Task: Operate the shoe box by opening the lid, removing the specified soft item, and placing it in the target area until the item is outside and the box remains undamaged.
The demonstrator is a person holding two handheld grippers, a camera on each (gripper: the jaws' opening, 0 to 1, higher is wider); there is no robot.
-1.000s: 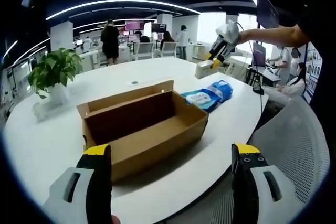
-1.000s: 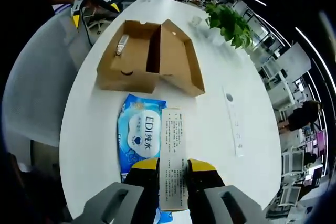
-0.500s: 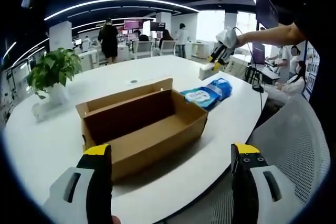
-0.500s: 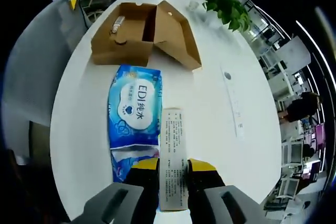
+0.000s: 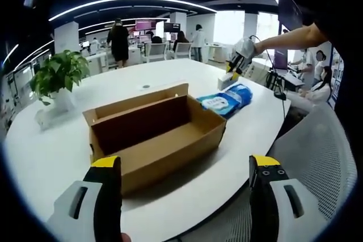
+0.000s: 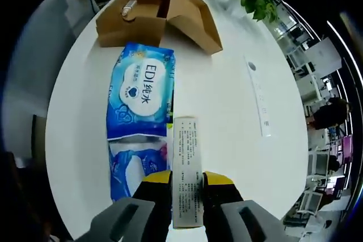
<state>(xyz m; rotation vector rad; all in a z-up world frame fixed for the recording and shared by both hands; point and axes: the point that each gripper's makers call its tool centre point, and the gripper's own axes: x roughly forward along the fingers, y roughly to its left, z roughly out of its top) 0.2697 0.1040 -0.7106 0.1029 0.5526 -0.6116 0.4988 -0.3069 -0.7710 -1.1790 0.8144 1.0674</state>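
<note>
Holding the carton (image 6: 186, 168) clenched in my right gripper (image 6: 186, 188) above the surface (image 6: 227, 106), beside the wipes (image 6: 142, 92); left gripper (image 5: 184, 188) released, facing the open box (image 5: 153, 131). Risk: carton lands on the wipes or slips if I let go high. Wipes read "EDI"; carton print unreadable.

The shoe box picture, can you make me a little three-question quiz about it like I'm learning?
1. True or false: the shoe box has its lid open.
2. What does the right gripper hold? A) plant B) small white carton C) cup
3. Fill in: the blue wipes packs lie on the white ____.

Key: 1 true; 2 B; 3 table.
</note>
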